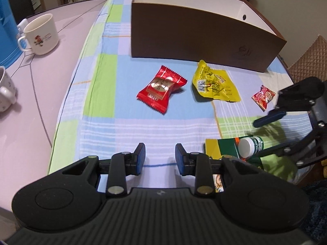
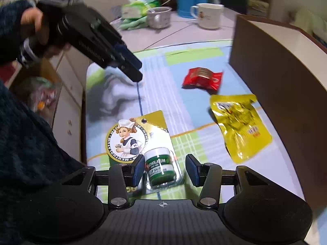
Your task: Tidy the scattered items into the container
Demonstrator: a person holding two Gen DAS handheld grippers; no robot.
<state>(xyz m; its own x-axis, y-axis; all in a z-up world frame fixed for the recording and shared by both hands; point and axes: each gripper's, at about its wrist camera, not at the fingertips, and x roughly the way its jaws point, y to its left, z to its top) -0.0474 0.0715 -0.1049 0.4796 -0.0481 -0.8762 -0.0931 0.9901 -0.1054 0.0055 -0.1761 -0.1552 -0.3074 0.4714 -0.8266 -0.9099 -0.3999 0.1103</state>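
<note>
Mentholatum blister pack point(image 2: 143, 140) lies at the cloth's near edge, its jar between the wide-open, empty right gripper point(image 2: 165, 170) fingers. Best to lower squarely, pinch the jar bubble, then lift toward the box point(image 2: 286, 77). Left gripper point(image 1: 160, 156) hovers open, empty.

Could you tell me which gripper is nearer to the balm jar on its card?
Right. The right gripper is open with its jaws on either side of the balm jar. The left gripper is open over bare cloth, off to the jar's side.
</note>
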